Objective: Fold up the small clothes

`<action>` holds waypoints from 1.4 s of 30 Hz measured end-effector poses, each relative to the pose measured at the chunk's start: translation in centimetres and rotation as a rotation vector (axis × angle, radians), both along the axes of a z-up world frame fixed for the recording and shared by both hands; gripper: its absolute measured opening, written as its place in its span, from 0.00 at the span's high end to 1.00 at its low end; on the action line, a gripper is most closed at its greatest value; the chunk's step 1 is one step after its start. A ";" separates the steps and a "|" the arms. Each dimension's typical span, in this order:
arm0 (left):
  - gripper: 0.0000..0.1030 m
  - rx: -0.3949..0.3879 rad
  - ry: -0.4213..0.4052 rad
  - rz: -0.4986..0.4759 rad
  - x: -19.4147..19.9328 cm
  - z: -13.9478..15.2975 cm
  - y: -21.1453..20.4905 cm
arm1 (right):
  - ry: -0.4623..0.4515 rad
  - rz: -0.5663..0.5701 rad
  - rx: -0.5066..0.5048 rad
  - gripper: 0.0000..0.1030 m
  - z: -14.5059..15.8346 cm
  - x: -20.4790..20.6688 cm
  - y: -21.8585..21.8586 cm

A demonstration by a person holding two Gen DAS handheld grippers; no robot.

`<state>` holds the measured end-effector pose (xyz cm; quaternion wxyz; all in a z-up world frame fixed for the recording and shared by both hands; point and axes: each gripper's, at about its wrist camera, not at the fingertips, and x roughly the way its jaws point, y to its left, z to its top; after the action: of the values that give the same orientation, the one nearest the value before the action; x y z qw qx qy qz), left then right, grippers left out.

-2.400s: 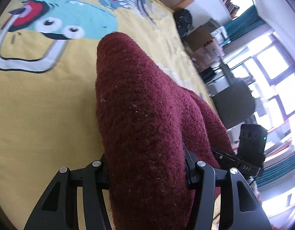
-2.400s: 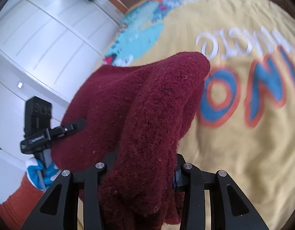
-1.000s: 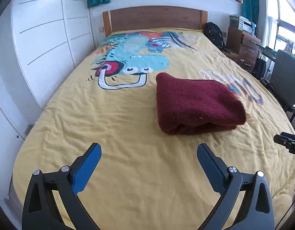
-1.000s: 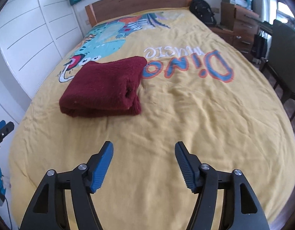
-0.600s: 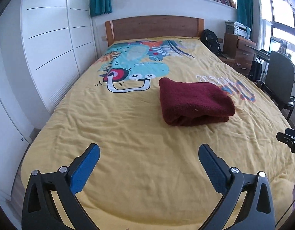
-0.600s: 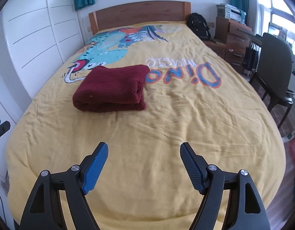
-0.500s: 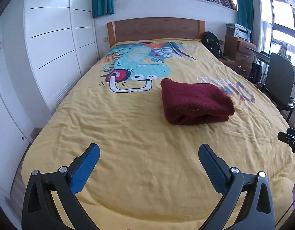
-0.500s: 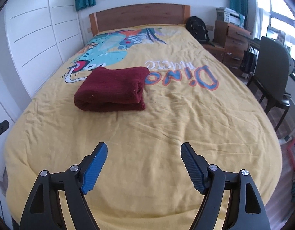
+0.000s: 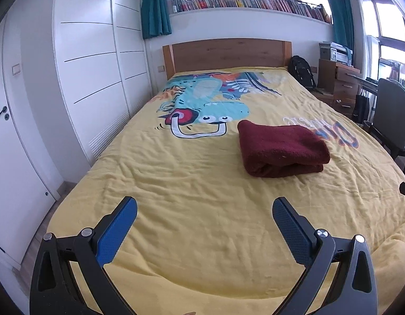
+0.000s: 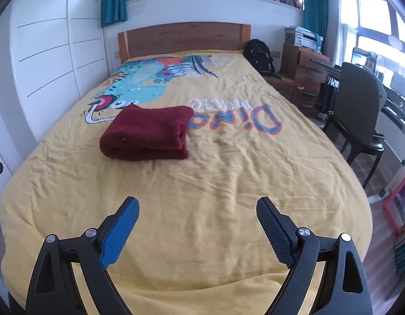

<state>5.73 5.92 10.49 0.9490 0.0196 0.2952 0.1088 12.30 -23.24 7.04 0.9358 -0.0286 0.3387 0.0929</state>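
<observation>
A dark red fuzzy garment (image 9: 282,148) lies folded into a thick rectangle on the yellow bedspread (image 9: 191,183), right of centre in the left wrist view. It also shows in the right wrist view (image 10: 147,132), left of centre. My left gripper (image 9: 203,211) is open and empty, held over the foot of the bed, well short of the garment. My right gripper (image 10: 197,211) is open and empty too, also back near the foot of the bed.
A wooden headboard (image 9: 226,53) stands at the far end. White wardrobe doors (image 9: 92,78) line the left side. A dark chair (image 10: 360,107), wooden drawers (image 10: 304,76) and a black backpack (image 10: 260,56) stand along the right side.
Both grippers let go of the red garment, opened, and drew back and up toward the foot of the bed. The garment now rests folded on the bedspread.
</observation>
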 end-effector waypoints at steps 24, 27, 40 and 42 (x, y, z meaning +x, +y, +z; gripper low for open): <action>0.01 -0.007 0.011 -0.004 -1.4 -0.8 -1.3 | -0.052 -0.023 -0.047 0.11 -1.2 -1.8 -0.3; 0.01 -0.010 0.016 -0.005 -1.5 -1.0 -1.5 | -0.051 -0.029 -0.044 0.11 -1.4 -1.9 -0.5; 0.01 -0.015 0.032 -0.006 -1.4 -1.5 -1.6 | -0.043 -0.043 -0.048 0.11 -2.2 -1.9 -1.1; 0.01 -0.018 0.031 -0.008 -1.4 -1.5 -1.6 | -0.041 -0.042 -0.051 0.11 -2.3 -1.9 -1.1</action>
<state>4.37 4.34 8.99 0.9448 0.0137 0.3110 0.1022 10.37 -24.36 4.74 0.9433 -0.0471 0.3222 0.0639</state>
